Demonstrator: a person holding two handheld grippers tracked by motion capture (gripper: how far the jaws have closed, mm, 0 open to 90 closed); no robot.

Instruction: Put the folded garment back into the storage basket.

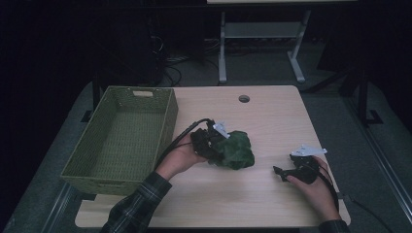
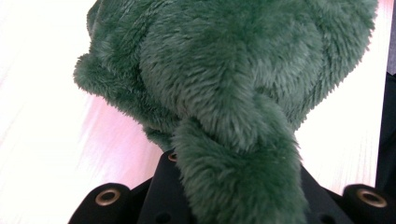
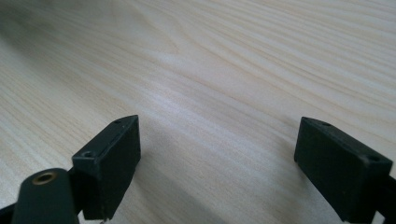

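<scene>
Green woven basket point(image 1: 127, 137) sits just left of the left tool point(image 1: 208, 141), open room inside; left tool is clenched on a limb of the green plush toy point(image 1: 235, 149), whose bulk lies right of the tool on the tabletop point(image 1: 272, 116); right tool point(image 1: 281, 172) rests well apart, released, jaws spread over bare wood.

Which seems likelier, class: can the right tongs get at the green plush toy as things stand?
Probably yes. The right tongs stand open over bare table, nothing lying between them and the green plush toy; the left tongs hold its far side.
</scene>
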